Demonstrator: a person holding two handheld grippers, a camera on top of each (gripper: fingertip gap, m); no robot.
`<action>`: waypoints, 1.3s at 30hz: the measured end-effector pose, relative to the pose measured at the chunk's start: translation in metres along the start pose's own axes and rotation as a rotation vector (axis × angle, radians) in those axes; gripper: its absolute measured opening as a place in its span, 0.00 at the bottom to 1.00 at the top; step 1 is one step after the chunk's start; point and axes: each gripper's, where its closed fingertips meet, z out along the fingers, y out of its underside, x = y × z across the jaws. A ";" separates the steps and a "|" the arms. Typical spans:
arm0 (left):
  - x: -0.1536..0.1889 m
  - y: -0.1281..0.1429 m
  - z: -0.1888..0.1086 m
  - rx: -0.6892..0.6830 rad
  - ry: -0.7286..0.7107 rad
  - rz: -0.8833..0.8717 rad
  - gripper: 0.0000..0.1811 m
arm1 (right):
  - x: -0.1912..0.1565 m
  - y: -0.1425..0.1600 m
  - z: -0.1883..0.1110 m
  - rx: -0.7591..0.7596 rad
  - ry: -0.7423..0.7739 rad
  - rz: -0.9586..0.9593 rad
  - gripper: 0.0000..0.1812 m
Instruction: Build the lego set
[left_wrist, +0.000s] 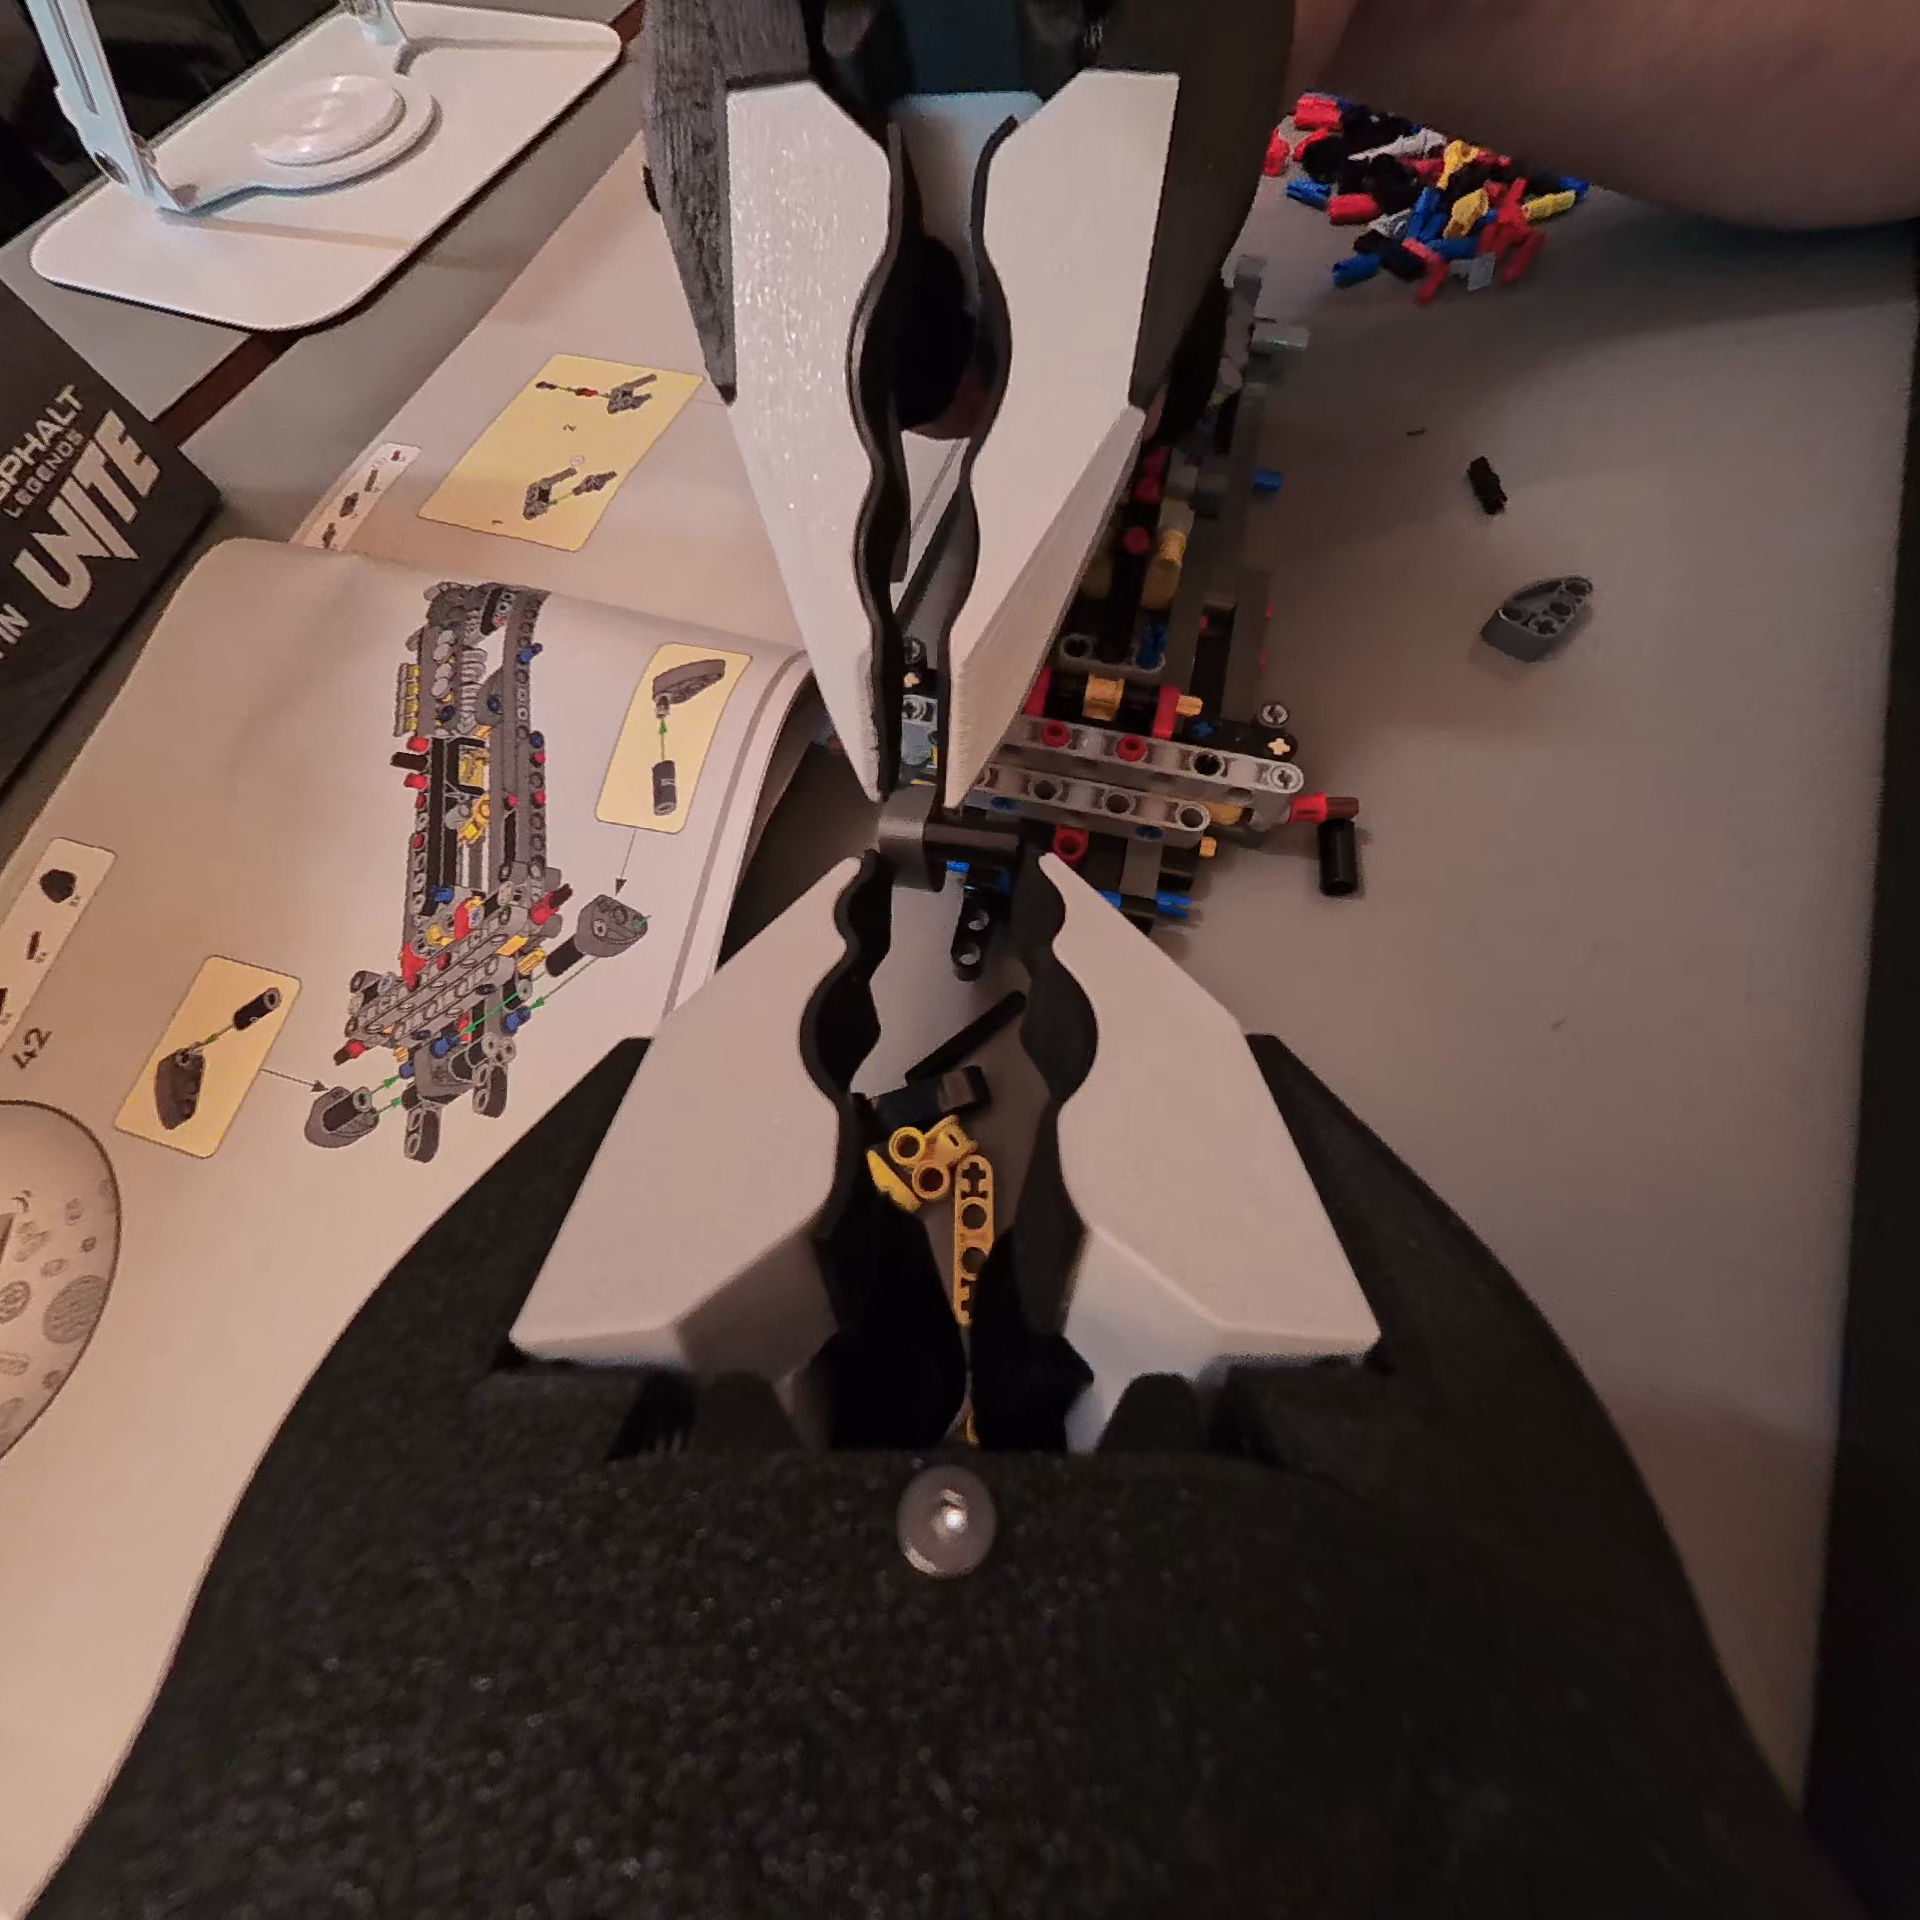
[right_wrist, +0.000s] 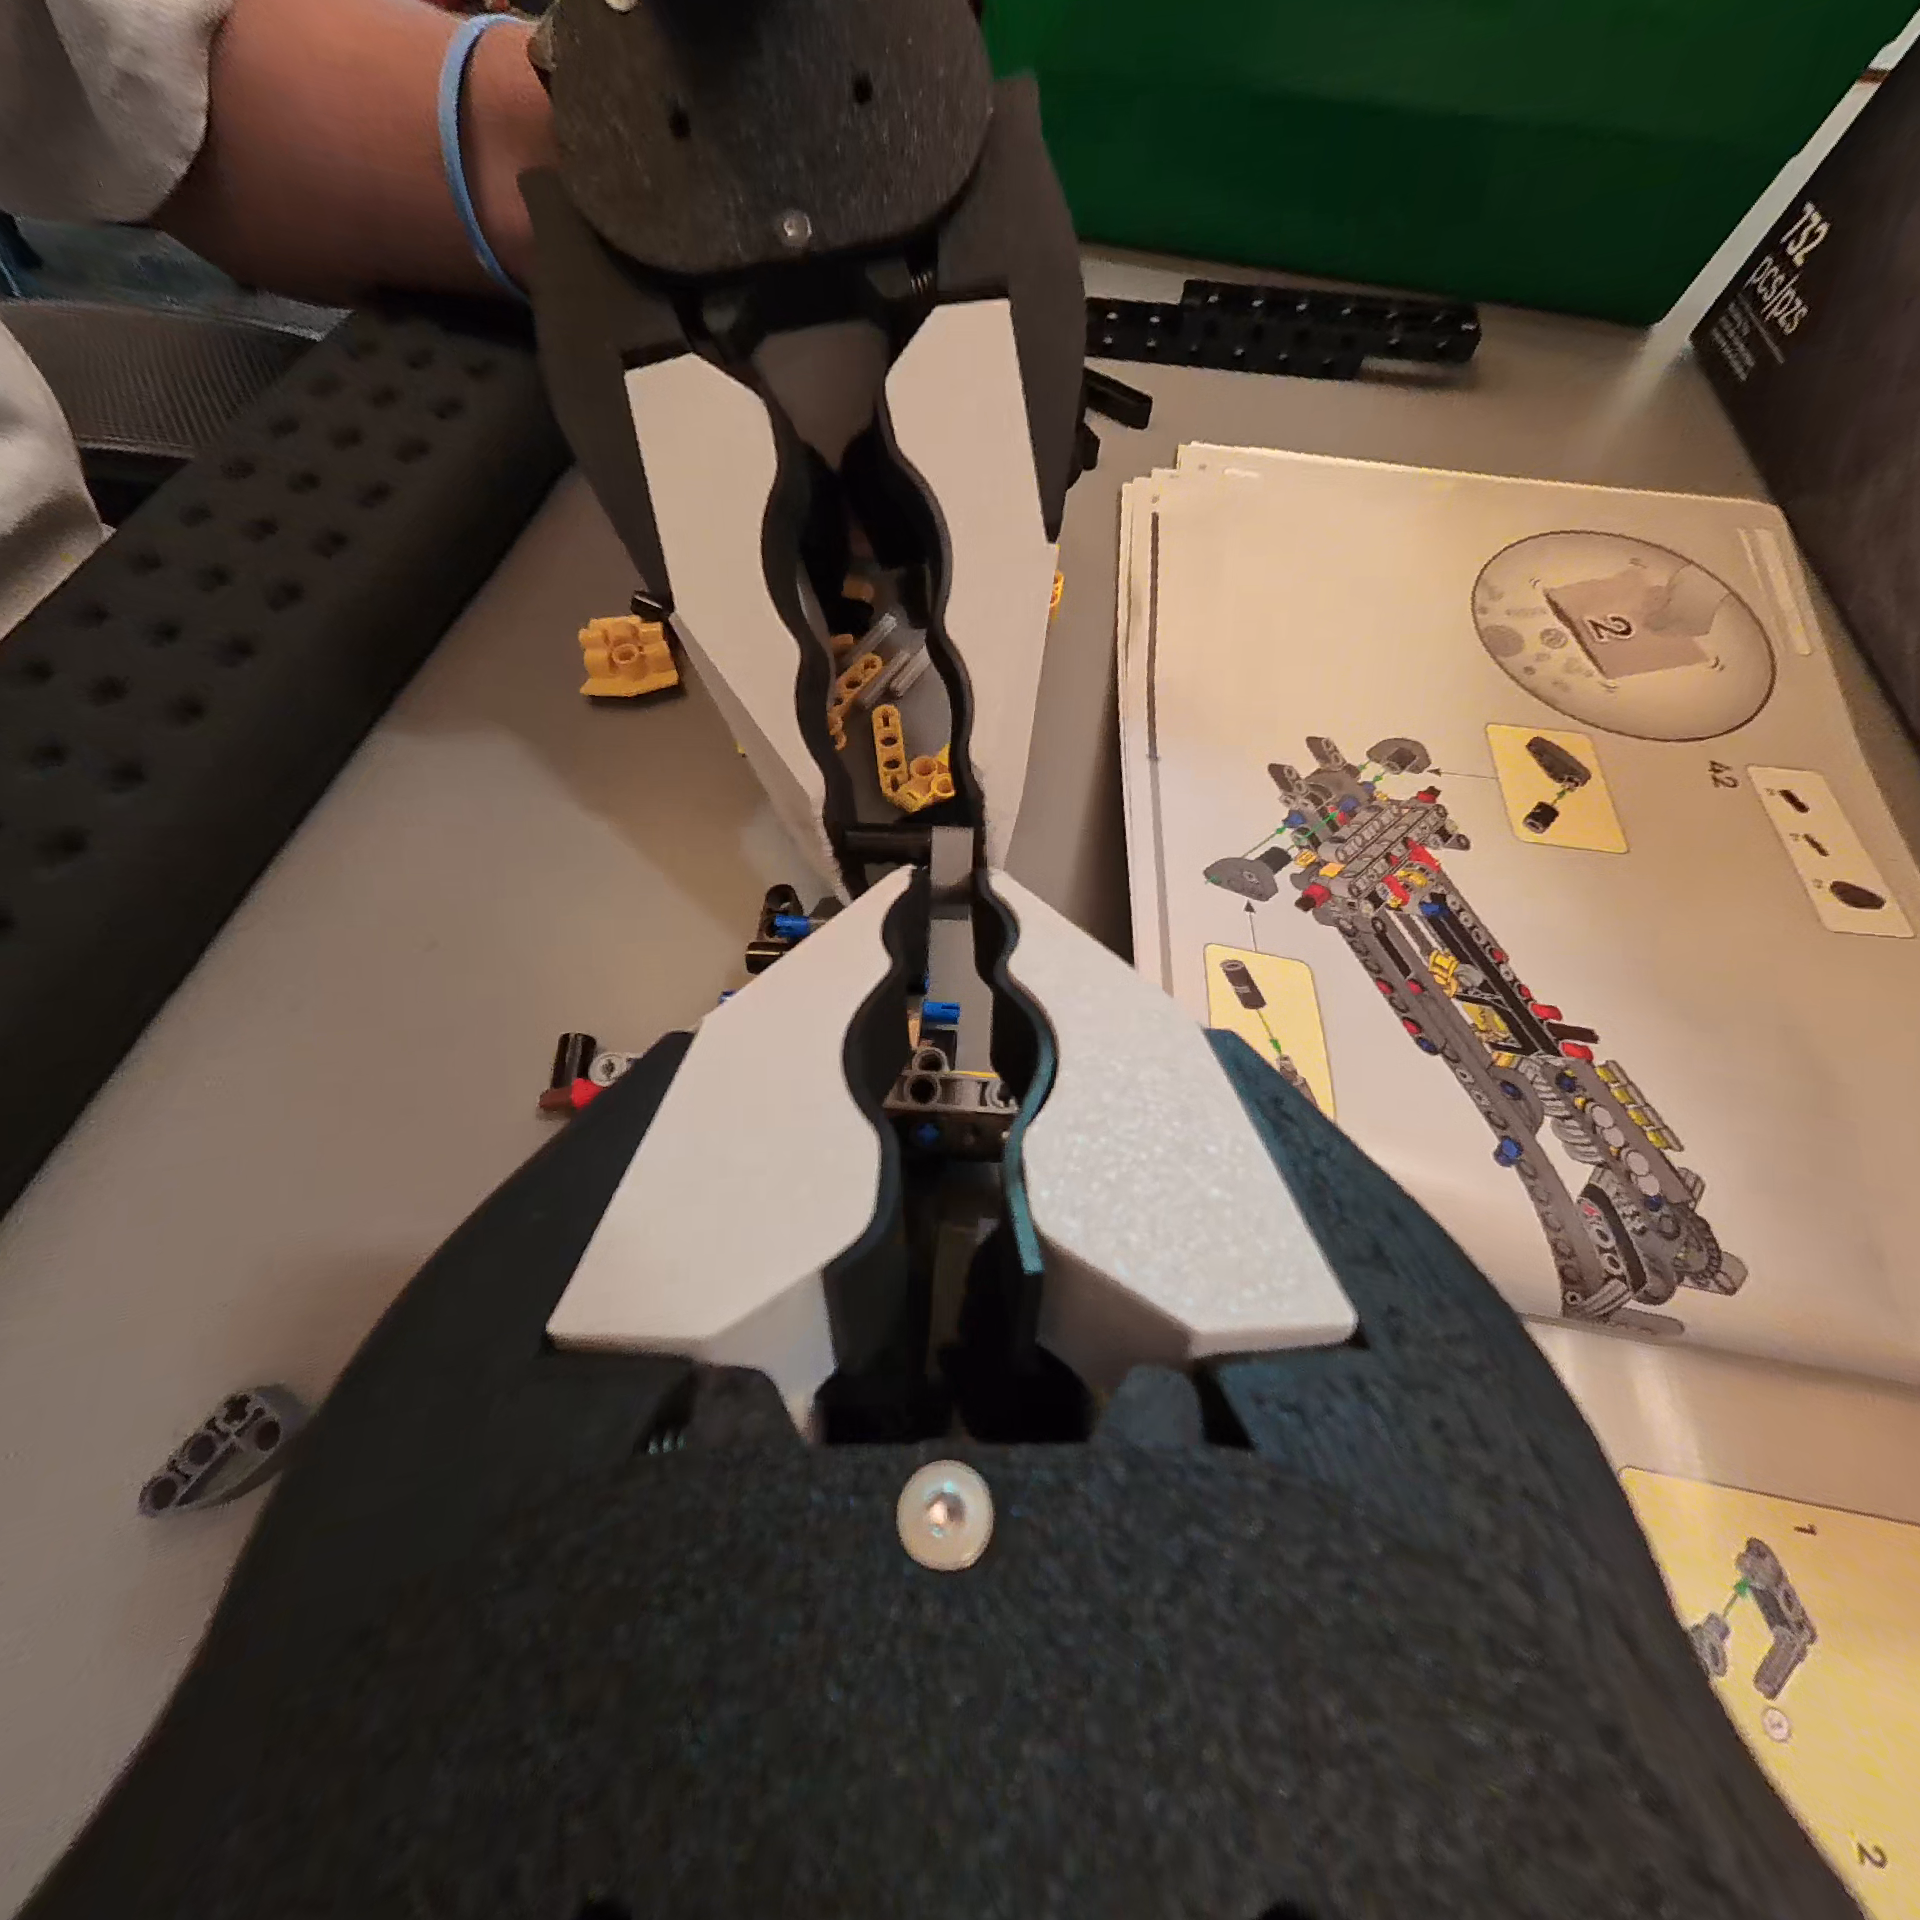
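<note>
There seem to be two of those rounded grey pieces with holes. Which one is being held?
The one at the chassis end, pinched between the right gripper fingertips. The other grey piece lies loose on the table, well away from both grippers.

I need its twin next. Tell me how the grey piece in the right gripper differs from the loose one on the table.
The held grey piece is clamped edge-on in the right gripper, off the table; the loose grey piece lies flat, untouched. The held one meets a black connector in the left gripper; the loose one's holes are empty. Both look like the same grey rounded part.
</note>
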 end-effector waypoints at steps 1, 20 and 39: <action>-0.001 0.000 0.000 -0.002 -0.004 0.003 0.12 | 0.000 0.001 0.000 -0.005 0.003 0.001 0.04; 0.011 0.003 -0.003 -0.012 0.072 -0.004 0.32 | 0.007 0.031 0.008 -0.248 0.069 -0.036 0.04; 0.020 0.014 0.018 -0.122 0.058 0.090 0.31 | -0.001 0.034 0.008 -0.303 -0.030 0.071 0.04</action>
